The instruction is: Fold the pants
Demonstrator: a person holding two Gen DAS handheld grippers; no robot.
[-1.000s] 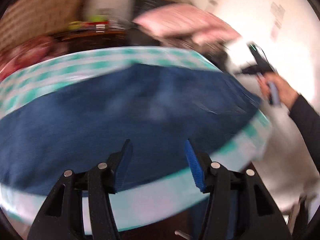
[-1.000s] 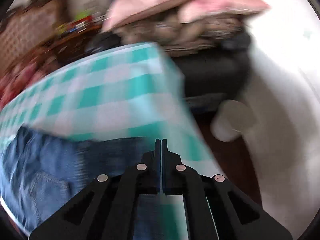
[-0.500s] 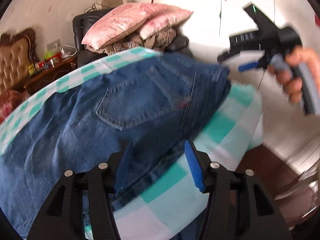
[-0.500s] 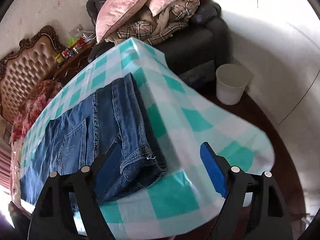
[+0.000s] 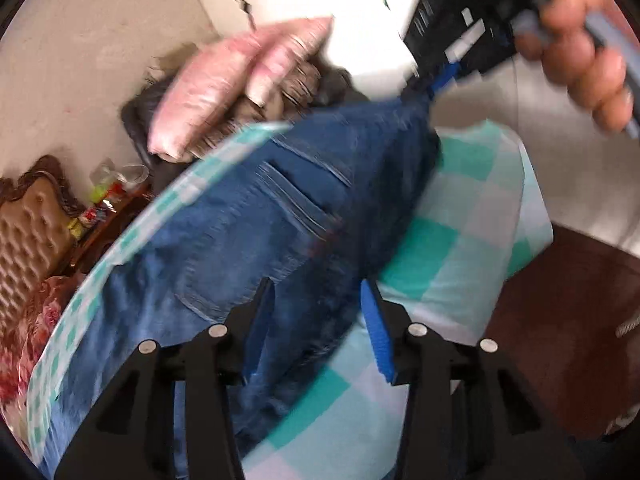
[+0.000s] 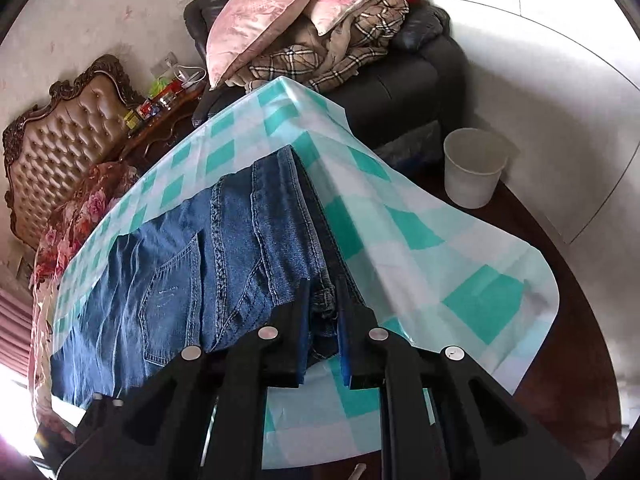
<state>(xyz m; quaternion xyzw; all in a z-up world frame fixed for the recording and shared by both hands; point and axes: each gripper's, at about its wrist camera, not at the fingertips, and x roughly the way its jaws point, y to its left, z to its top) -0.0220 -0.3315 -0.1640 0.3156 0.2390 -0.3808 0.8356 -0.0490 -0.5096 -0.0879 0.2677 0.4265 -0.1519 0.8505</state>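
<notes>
Only the left view is showing the hand [image 5: 580, 52]; right gripper [image 6: 323, 312] jaws are closing on the jeans [image 6: 224, 248] hem, left gripper [image 5: 320, 312] jaws gaping over blurred denim.

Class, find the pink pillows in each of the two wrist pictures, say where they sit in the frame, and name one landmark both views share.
Left wrist: the pink pillows lie upper left of centre, blurred, beyond the jeans.
Right wrist: the pink pillows lie at top centre, on plaid blankets.
Shared landmark: the tufted headboard, at the left edge in both.
</notes>
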